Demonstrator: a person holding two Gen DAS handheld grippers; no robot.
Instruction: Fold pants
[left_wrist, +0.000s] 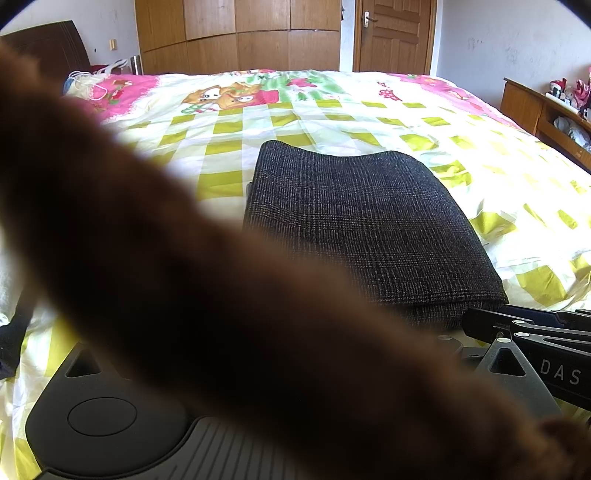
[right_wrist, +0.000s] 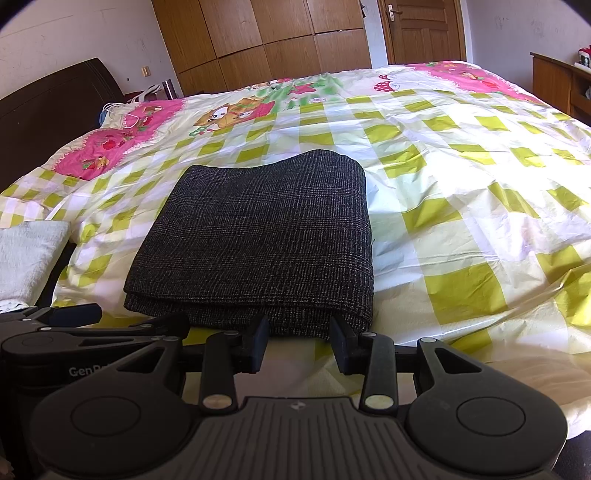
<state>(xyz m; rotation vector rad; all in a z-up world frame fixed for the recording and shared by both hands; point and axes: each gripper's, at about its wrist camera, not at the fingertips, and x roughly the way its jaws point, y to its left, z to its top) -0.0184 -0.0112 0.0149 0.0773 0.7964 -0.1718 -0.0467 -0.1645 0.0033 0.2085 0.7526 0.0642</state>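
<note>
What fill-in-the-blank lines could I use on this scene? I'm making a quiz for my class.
1. The dark pants lie ____ on the bed cover.
2. The fingers of the right gripper are ____, at the near edge of the pants.
3. The cover has a checked pattern in white and ____.
4. Behind the bed stands a wooden ____ beside a door.

Missing words: folded; open; green; wardrobe

Folded dark pants (right_wrist: 255, 240) lie on the checked bed (right_wrist: 461, 206).
</note>
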